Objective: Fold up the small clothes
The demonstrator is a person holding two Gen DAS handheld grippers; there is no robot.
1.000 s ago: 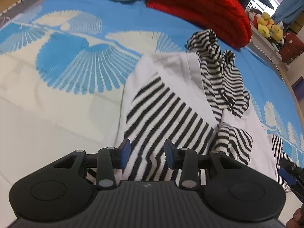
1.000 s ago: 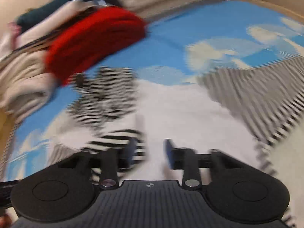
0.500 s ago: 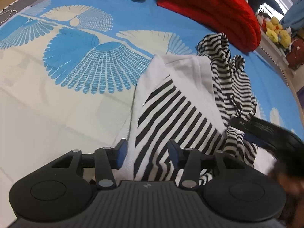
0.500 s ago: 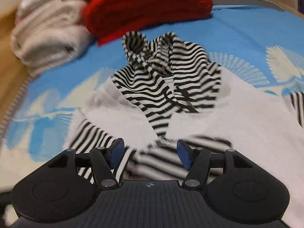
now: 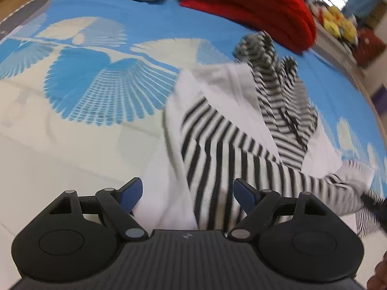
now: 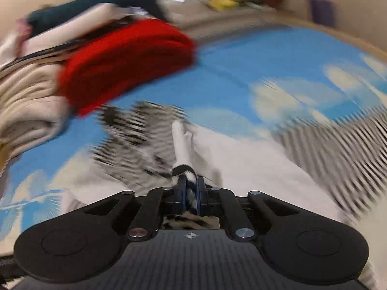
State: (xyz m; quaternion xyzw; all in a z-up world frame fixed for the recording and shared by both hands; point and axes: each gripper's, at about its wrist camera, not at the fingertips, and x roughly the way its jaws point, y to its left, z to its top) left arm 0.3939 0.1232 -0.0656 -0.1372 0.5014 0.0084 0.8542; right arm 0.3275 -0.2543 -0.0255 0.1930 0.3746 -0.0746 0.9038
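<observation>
On the blue patterned bedcover [image 5: 150,24]: one striped top [image 5: 217,145], white with black bands, part-folded. Its long axis runs away from both tools. Right gripper [image 6: 191,191]: jaws just closed, pinching a striped sleeve end drawn out to the right. Left gripper [image 5: 186,193]: jaws just opened wide over the near hem, nothing pressed. Right view heavily blurred; near hem hidden beneath the tool body.

Right view motion-blurred; striped garment [image 6: 142,140] smeared.
</observation>
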